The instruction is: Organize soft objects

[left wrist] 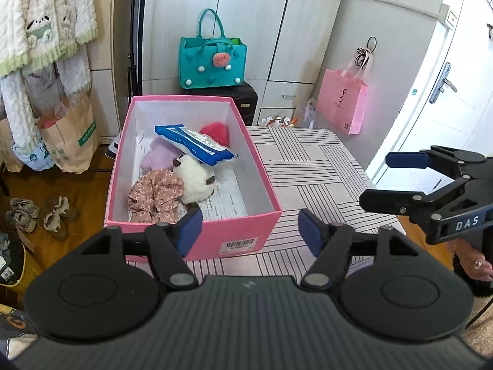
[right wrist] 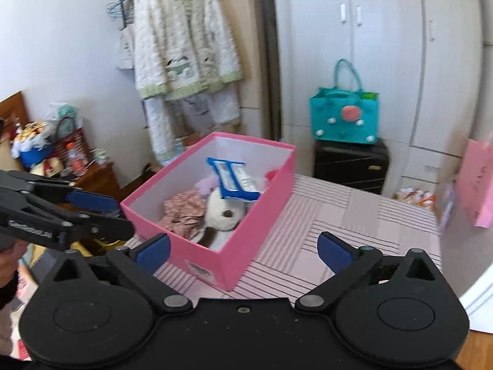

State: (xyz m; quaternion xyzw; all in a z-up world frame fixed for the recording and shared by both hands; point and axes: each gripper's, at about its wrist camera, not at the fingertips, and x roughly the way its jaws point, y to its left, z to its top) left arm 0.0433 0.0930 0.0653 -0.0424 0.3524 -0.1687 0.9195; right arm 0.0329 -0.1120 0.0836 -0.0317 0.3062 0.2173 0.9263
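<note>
A pink box (left wrist: 234, 231) stands on the striped table (left wrist: 314, 166); it also shows in the right wrist view (right wrist: 262, 215). Inside lie a blue tissue pack (left wrist: 194, 143), a white plush (left wrist: 195, 182), a floral scrunchie (left wrist: 155, 195), a purple soft item (left wrist: 158, 155) and a red fluffy item (left wrist: 215, 132). My left gripper (left wrist: 251, 231) is open and empty, just in front of the box. My right gripper (right wrist: 243, 248) is open and empty, near the box's front corner. Each gripper shows in the other's view, the right one (left wrist: 385, 178) and the left one (right wrist: 107, 215).
A teal felt bag (left wrist: 212, 61) sits on a black suitcase (left wrist: 246, 101) behind the table. A pink bag (left wrist: 342, 101) hangs on the cupboard. Paper bags (left wrist: 67, 135) and shoes (left wrist: 40, 215) are on the floor at left. Clothes (right wrist: 185, 49) hang on a rack.
</note>
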